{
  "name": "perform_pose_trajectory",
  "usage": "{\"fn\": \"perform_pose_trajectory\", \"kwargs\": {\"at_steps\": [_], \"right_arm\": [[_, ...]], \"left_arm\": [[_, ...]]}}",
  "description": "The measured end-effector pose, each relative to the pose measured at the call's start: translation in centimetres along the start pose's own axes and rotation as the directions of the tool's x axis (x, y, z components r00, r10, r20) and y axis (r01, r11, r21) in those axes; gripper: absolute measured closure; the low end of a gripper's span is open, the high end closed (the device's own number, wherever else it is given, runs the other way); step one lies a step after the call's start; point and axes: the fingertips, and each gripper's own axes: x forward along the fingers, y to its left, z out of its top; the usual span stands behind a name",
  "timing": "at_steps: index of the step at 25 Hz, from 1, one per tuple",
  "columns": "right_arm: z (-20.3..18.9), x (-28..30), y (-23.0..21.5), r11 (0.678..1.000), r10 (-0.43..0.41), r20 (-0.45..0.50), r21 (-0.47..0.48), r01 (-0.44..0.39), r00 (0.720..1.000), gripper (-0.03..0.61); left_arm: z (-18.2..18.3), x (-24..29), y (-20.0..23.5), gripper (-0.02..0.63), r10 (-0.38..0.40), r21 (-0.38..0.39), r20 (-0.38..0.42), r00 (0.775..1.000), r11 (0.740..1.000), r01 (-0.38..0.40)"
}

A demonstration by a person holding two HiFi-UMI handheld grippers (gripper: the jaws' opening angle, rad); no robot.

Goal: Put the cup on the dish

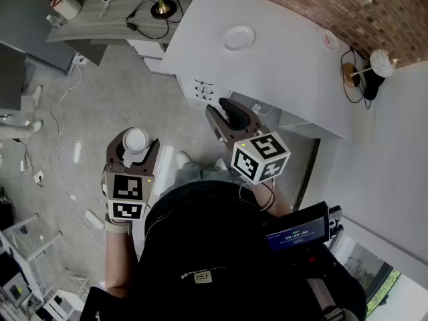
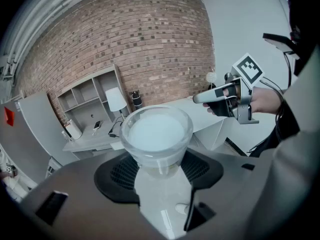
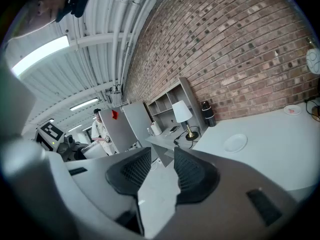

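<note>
From the head view we look down on both claws held out over the grey floor (image 1: 100, 92), short of the white worktop (image 1: 287, 65). Only here do we see that the dish (image 1: 239, 37) lies well apart from the cup (image 1: 136, 139), alone toward the worktop's far side. The left gripper view gives us the cup from close up, with the right claw (image 2: 200, 98) off to its right in a hand (image 2: 262, 101). The right gripper view alone shows a person (image 3: 99, 129) standing far back, and it also takes in the dish with a lamp (image 3: 182, 113) beyond it against the brick wall (image 3: 240, 54). The cup is small and round, glassy and pale at the rim and white inside, and it narrows toward its base. We cannot tell whether anything fills it. It sits in the air between the black pads of the left claw (image 1: 136, 146), which grips it on both sides with its mouth turned up. The left claw slants down toward the floor, with the hand below its marker cube. The right claw points toward the worktop, nearer to level. Its jaws stand a little apart with nothing between them, and only floor shows through the gap.
</note>
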Motion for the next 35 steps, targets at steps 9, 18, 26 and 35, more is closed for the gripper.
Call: {"fn": "perform_pose_trajectory", "kwargs": {"at_steps": [9,18,26,35], "right_arm": [[0.2,-0.6,-0.5,1.0,-0.022,0.015,0.009,0.022,1.0,0.431],[0.7,-0.2,-0.8,0.999,-0.018,0.033,0.036,0.017,0.999,0.431],[0.8,-0.1,-1.5,0.998,-0.027,0.042,0.061,0.025,0.999,0.431],[0.7,1.0,-1.2,0.997,-0.041,0.033,0.064,0.039,0.999,0.431]], "left_arm": [[0.0,0.6,-0.4,0.351,-0.018,0.0,0.002,1.0,1.0,0.018],[0.8,1.0,-0.2,0.351,-0.034,-0.026,0.018,0.999,0.999,0.034],[1.0,1.7,-0.2,0.351,-0.041,-0.013,0.014,0.999,0.999,0.041],[1.1,1.9,0.9,0.351,-0.041,0.015,0.019,0.999,0.999,0.041]]}}
